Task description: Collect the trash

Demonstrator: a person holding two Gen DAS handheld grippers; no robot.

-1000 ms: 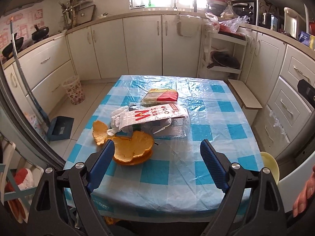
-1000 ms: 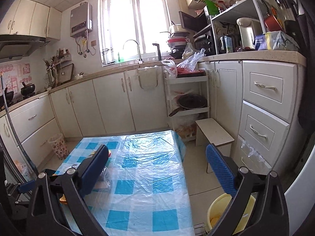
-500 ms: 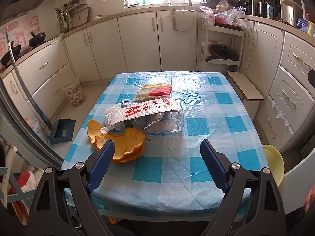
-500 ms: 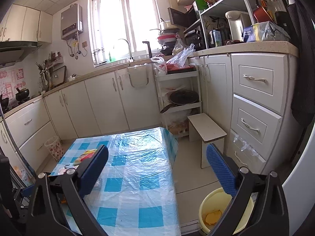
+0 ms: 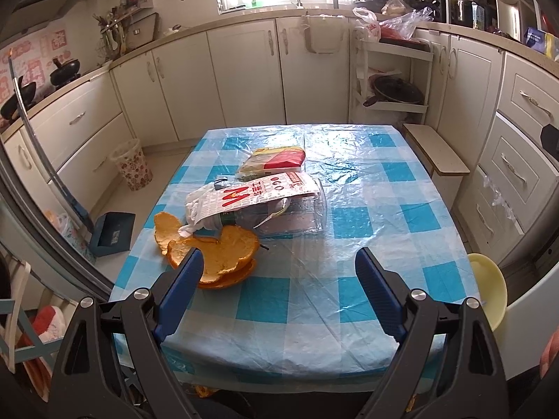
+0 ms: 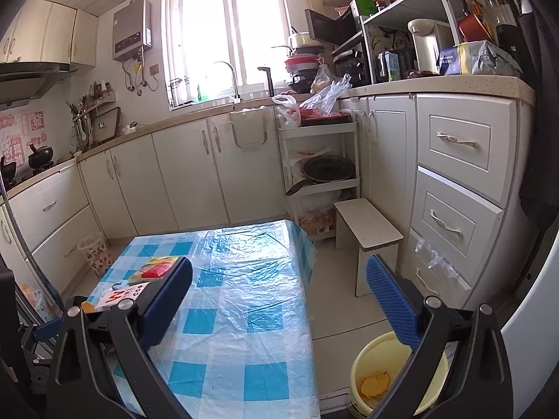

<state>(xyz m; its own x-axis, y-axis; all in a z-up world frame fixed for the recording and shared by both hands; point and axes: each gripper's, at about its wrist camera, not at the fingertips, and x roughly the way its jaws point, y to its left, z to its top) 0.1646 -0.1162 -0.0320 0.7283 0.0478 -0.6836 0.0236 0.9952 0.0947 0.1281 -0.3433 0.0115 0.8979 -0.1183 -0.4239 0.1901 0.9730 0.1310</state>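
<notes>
Curled, pithy orange peels [image 5: 213, 256] lie at 10 o'clock on the glossy checked plastic tablecloth [image 5: 349, 216], touching a crumpled printed bag [image 5: 251, 197]; a flat red-and-yellow packet [image 5: 276, 162] sits beyond at 12. Left gripper [image 5: 279, 272] and right gripper [image 6: 279, 289] hang with ribbed blue pads spread wide, holding nothing. A round yellow bucket [image 6: 367, 359] stands at 4 o'clock.

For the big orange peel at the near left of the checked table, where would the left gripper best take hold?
Probably the raised right-hand rim of the orange fruit peel, approached from above and the near side by the left gripper. The peel lies as a shallow cupped stack, so its upturned edge gives the open jaws a thin lip; a white printed bag overlaps its far edge.
</notes>
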